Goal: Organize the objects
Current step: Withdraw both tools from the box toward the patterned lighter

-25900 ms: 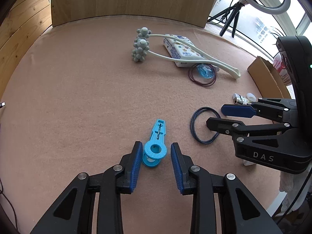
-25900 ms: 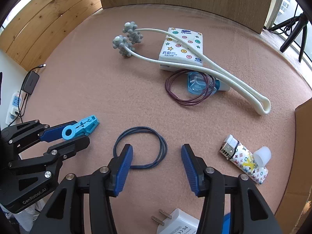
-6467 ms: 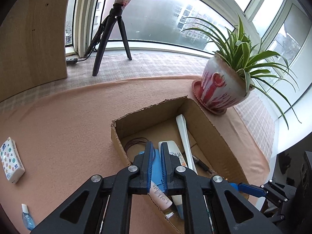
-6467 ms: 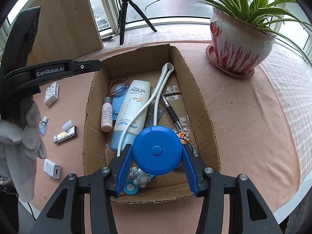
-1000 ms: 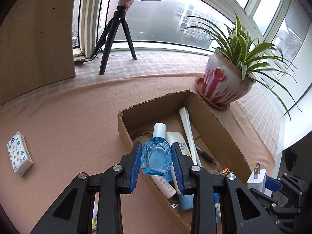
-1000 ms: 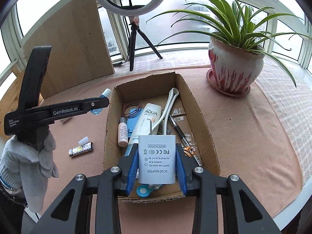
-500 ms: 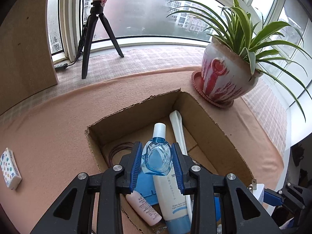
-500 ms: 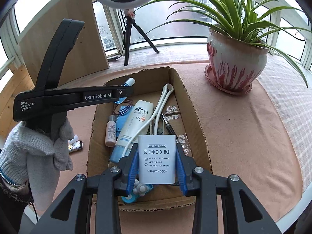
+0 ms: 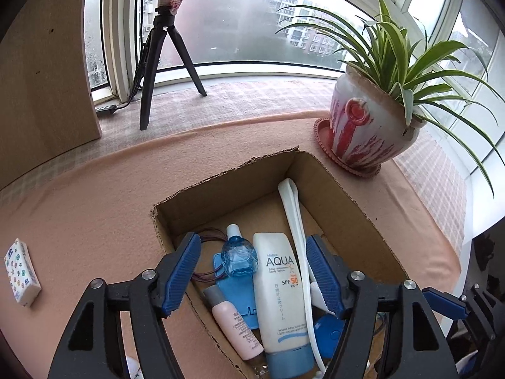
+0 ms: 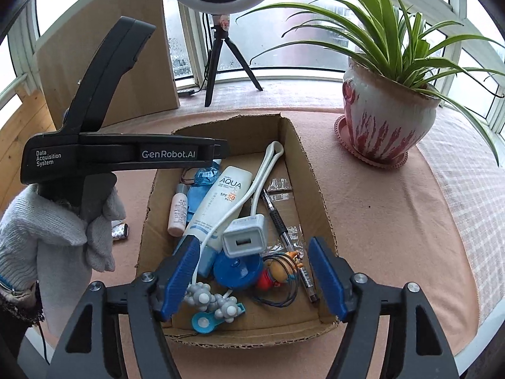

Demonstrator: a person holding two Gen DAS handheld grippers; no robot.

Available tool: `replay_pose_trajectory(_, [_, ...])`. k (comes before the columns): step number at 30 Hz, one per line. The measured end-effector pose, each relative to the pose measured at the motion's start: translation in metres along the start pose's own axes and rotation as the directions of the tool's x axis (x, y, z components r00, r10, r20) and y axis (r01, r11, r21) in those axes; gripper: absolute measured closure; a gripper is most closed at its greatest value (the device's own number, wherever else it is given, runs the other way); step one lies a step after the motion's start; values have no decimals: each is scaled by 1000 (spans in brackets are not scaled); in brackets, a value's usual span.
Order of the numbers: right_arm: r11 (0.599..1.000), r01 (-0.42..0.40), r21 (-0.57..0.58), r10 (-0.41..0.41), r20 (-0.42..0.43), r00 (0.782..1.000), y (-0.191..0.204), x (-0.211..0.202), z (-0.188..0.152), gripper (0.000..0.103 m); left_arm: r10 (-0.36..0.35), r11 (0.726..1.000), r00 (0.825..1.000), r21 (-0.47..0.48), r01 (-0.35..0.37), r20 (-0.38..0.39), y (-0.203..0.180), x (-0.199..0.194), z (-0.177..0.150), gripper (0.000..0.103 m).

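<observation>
With both tongs opening over the cardboard box [image 10: 315,189], the blue bottle [image 9: 237,257] and white adapter [image 10: 243,237] lying inside, lift your left tongs [image 9: 252,276] and right tongs [image 10: 254,279] straight up, clear of the walls.

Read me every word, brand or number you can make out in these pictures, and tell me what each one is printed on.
"AQUA", "SPF 50", "PA": white sunscreen tube in the cardboard box.
"GenRobot.AI": side of the left gripper.
"Data Acquisition System": the same gripper's body, further back.
Too small to read: the tube's finer lines, the print on the small pink bottle, and the patterned tissue pack.
</observation>
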State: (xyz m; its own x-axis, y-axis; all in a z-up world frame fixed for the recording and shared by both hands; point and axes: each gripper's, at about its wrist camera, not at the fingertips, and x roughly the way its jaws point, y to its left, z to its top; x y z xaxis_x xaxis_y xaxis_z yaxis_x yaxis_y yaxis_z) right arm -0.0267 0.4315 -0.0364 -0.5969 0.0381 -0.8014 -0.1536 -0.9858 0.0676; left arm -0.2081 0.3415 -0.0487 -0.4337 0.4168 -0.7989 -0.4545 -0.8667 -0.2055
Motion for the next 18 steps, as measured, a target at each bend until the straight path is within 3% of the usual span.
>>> replay_pose_trajectory(9, [995, -72, 75, 72, -3, 997, 0, -2, 5, 35, 23, 998, 1000, -55, -22, 9, 39, -34, -19, 30])
replay_pose_trajectory(18, [980, -172, 98, 172, 9, 985, 22, -7, 14, 35, 77, 987, 997, -144, -75, 5, 113, -76, -63, 30])
